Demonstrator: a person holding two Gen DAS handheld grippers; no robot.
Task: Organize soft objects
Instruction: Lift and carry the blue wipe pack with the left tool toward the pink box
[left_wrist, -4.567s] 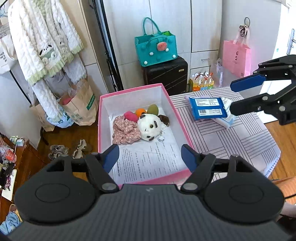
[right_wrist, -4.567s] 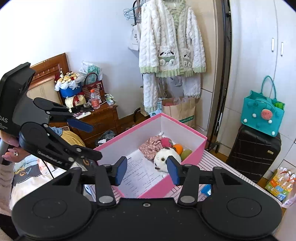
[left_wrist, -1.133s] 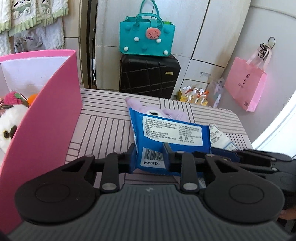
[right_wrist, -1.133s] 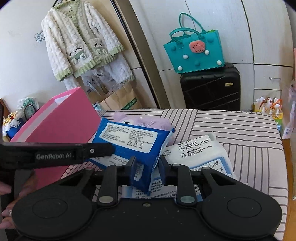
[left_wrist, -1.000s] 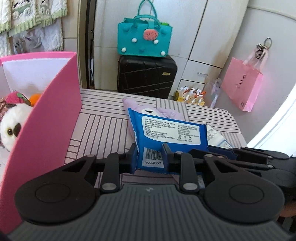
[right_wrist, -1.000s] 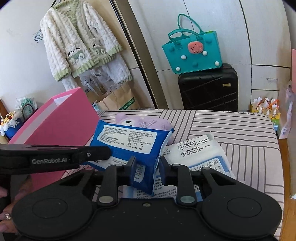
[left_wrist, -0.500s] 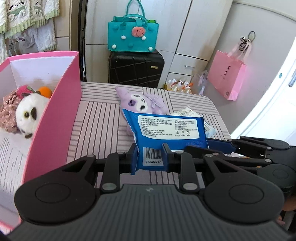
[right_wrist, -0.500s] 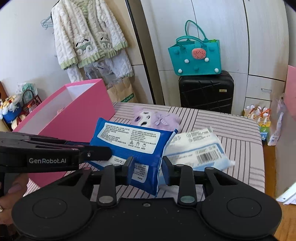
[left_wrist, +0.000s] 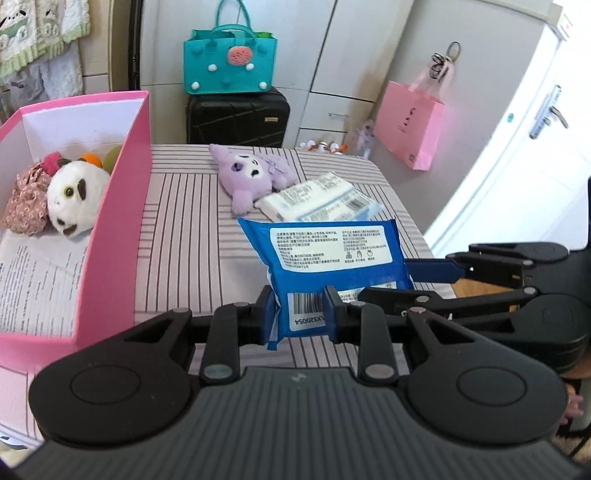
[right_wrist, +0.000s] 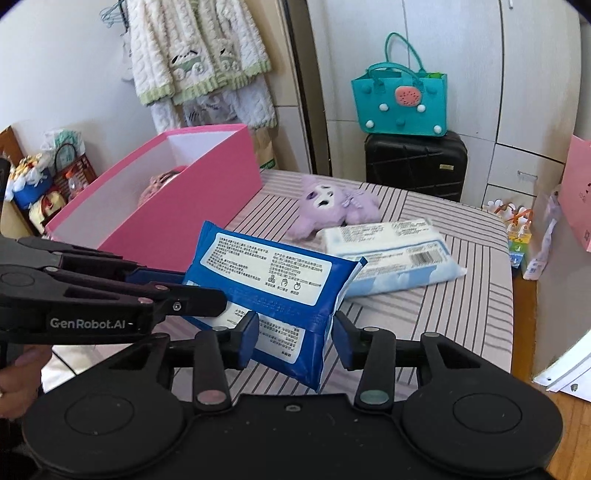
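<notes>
A blue wipes pack (left_wrist: 332, 251) hangs above the striped table (left_wrist: 184, 229). My left gripper (left_wrist: 300, 312) is shut on its barcode end. My right gripper (right_wrist: 295, 336) straddles the pack's other end (right_wrist: 280, 284); its jaws are opening and the right pad stands clear of the wrapper. On the table beyond lie a purple plush (left_wrist: 247, 173) and a white wipes pack (left_wrist: 317, 201). The pink box (left_wrist: 122, 221) to the left holds a white plush (left_wrist: 74, 199) and a floral cloth (left_wrist: 26, 199).
A teal bag (left_wrist: 231, 62) sits on a black suitcase (left_wrist: 236, 118) behind the table. A pink paper bag (left_wrist: 410, 125) hangs on the cupboard at the right. A fluffy cardigan (right_wrist: 195, 55) hangs beyond the box. The table's right edge drops to wooden floor (right_wrist: 524, 295).
The blue pack has risen off the white pack and moved back toward me, carried by both grippers. The right jaws, pinched on it a second ago, have spread apart.
</notes>
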